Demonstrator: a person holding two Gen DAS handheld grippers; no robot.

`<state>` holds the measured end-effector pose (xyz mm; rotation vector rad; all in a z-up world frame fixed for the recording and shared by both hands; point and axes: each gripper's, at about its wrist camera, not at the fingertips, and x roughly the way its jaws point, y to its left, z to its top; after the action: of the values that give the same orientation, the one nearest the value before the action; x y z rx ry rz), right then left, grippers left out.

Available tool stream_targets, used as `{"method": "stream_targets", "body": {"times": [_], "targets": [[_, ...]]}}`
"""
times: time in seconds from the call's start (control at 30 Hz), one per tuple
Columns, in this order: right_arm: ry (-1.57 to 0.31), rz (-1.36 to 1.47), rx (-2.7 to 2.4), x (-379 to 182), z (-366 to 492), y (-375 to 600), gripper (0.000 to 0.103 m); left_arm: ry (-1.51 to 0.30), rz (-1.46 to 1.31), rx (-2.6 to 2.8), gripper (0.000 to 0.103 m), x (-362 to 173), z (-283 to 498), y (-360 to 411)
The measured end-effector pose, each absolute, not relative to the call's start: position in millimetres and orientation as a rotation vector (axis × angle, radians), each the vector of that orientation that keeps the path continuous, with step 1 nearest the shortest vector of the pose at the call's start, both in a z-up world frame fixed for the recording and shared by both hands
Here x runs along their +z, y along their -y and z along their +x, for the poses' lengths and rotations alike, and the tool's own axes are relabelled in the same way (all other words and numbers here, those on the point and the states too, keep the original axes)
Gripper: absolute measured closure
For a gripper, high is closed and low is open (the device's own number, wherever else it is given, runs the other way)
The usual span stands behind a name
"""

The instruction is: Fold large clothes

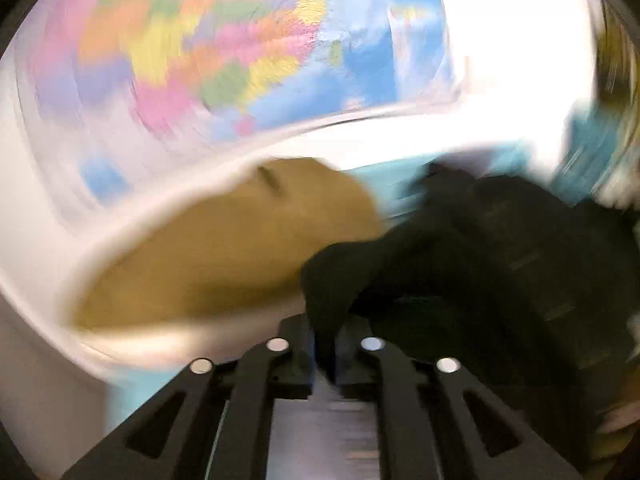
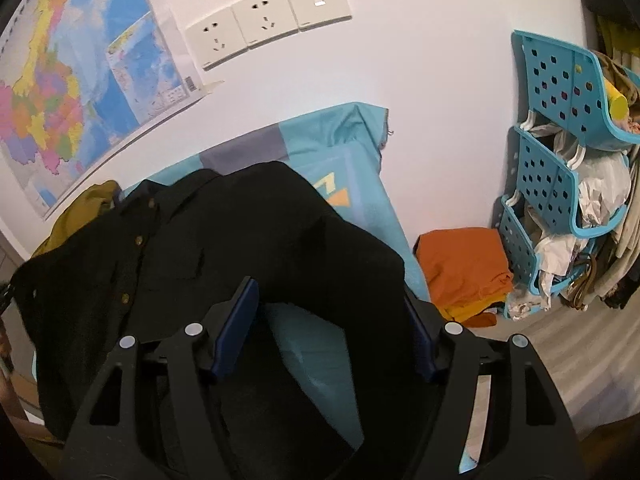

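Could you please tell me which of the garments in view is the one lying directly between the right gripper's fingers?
The black button-front shirt, spread on the blue sheet. The mustard garment lies behind it by the wall, and the orange one sits on the floor.

- The left gripper (image 1: 326, 354) is seen motion-blurred, its jaws drawn nearly together and pinched on a fold of black fabric.
- The right gripper (image 2: 324, 320) is held with its blue-padded fingers (image 2: 236, 328) spread wide.
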<state>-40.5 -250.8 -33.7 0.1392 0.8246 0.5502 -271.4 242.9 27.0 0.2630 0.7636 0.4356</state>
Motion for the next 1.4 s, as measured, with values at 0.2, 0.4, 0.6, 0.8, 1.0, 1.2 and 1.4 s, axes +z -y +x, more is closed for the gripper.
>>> {"method": "stream_targets", "body": {"times": [0.2, 0.4, 0.6, 0.8, 1.0, 1.2, 1.4], "targets": [[-0.806, 0.098, 0.587, -35, -61, 240, 0.036, -0.992, 0.294, 0.585, 0.061, -48, -244, -267], [-0.801, 0.075, 0.682, -36, -92, 232, 0.022, -0.85, -0.284, 0.265, 0.021, -53, -312, -300], [-0.847, -0.102, 0.77, -57, -132, 201, 0.009, -0.885, -0.219, 0.261, 0.036, -80, -315, -270], [-0.836, -0.275, 0.654, -70, -137, 183, 0.027, -0.87, -0.129, 0.361, 0.09, -66, -287, -268], [-0.762, -0.137, 0.609, -35, -135, 216, 0.026, -0.86, 0.162, 0.729, 0.079, -24, -302, -292], [-0.74, -0.127, 0.764, -27, -148, 202, 0.027, -0.903, 0.49, 0.955, 0.039, -34, -299, -281], [-0.85, -0.244, 0.775, -71, -134, 164, 0.056, -0.759, -0.265, 0.506, 0.034, -10, -330, -311]]}}
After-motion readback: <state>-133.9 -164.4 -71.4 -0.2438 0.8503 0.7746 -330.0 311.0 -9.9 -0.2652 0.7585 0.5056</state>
